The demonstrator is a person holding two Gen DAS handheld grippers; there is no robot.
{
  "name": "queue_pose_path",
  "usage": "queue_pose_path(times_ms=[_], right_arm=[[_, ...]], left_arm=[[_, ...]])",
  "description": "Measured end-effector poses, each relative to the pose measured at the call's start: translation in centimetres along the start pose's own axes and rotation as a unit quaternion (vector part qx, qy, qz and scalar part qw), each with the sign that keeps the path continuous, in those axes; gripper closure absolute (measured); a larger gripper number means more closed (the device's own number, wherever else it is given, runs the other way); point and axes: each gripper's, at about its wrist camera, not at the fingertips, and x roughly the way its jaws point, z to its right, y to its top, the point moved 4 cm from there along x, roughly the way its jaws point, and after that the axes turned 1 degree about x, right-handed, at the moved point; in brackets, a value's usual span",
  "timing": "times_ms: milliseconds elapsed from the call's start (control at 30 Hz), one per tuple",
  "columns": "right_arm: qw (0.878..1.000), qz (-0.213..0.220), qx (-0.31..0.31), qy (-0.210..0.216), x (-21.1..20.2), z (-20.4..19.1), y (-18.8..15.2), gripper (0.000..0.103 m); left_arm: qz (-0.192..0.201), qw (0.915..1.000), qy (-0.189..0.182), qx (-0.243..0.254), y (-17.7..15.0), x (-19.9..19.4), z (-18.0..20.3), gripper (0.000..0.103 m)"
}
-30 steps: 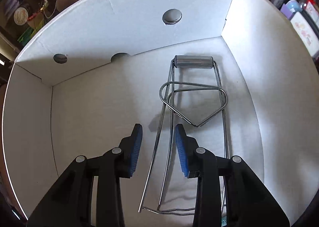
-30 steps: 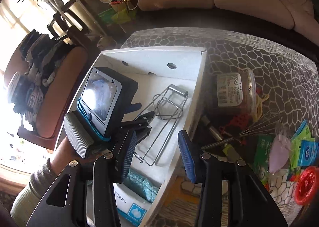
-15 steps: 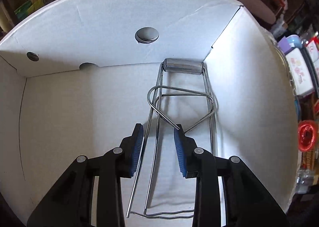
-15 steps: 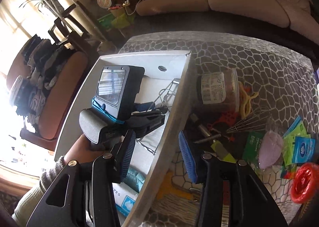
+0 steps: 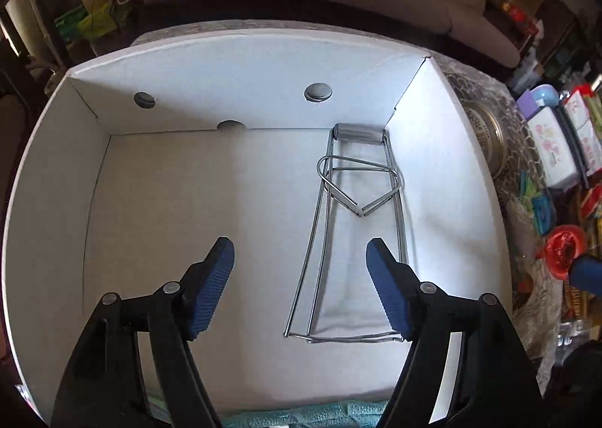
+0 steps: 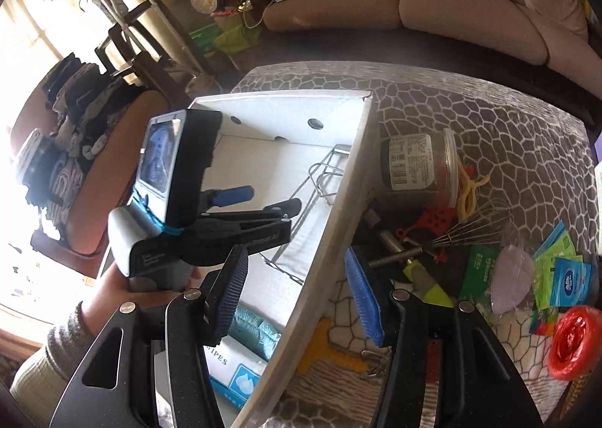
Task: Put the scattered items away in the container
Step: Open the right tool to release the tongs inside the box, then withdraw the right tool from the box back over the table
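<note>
1. My left tool [image 5: 299, 277] hangs inside the white box [image 5: 240, 63] with its fingers spread wide and nothing between them.
2. The wire rack [image 5: 353, 239] lies flat on the box floor along the right wall, its roller end tucked into the far right corner. I judge it placed, so the left tool should lift straight up and clear the wires.
3. My right tool [image 6: 297, 292] is spread too and empty, hovering over the box's right wall [image 6: 331, 224] with one finger on each side of it.
4. Next pick, I think, is from the clutter on the surface [image 6: 489, 119] just beside that wall: the jar [image 6: 417, 164] on its side, the whisk [image 6: 474, 228], the red lid [image 6: 575, 341], sachets [image 6: 564, 273].
5. I'd move the right tool away from the wall before descending, so neither finger catches cardboard.
6. The rack is thin, shiny, springy steel; the box already holds a wipes pack [image 6: 233, 371] near its front edge.
</note>
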Motion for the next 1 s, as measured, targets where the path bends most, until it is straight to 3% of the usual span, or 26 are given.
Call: queue_pose_path(times_ms=[100,267,333,400,567,667,767,833,1000], right_arm=[[1.0,0.008,-0.02,-0.022,0.0,-1.2,-0.6,0.038],[0.998,0.022,-0.034,-0.041,-0.2,-3.4,-1.8,0.031],[0.998,0.033,-0.037,-0.048,-0.5,-4.2,-2.1,0.012],[0.997,0.045,-0.041,-0.056,-0.9,-5.1,-2.6,0.002],[0.995,0.053,-0.047,-0.064,-1.4,-7.2,-3.6,0.001],[0.995,0.055,-0.048,-0.063,-1.9,-8.2,-4.3,0.001],[0.995,0.053,-0.048,-0.063,-2.7,-9.0,-5.0,0.0],[0.995,0.055,-0.049,-0.064,-3.4,-9.6,-5.5,0.0],[0.994,0.068,-0.044,-0.067,-5.7,-10.4,-7.1,0.0]], left_arm=[[0.019,0.9992,0.028,0.021,-0.4,-3.2,-4.8,0.029],[0.026,0.9986,0.04,0.02,-0.7,-5.7,-7.2,0.028],[0.027,0.9983,0.046,0.022,-0.9,-7.2,-7.6,0.028],[0.03,0.9975,0.057,0.028,-1.6,-8.6,-7.8,0.028],[0.034,0.9962,0.074,0.03,-3.7,-11.1,-7.9,0.028],[0.037,0.9958,0.079,0.028,-4.8,-12.3,-7.8,0.015],[0.042,0.9952,0.084,0.028,-6.0,-13.6,-7.6,0.014],[0.046,0.9955,0.08,0.022,-6.8,-14.6,-7.6,0.0],[0.058,0.9957,0.072,-0.007,-8.6,-17.2,-7.8,0.0]])
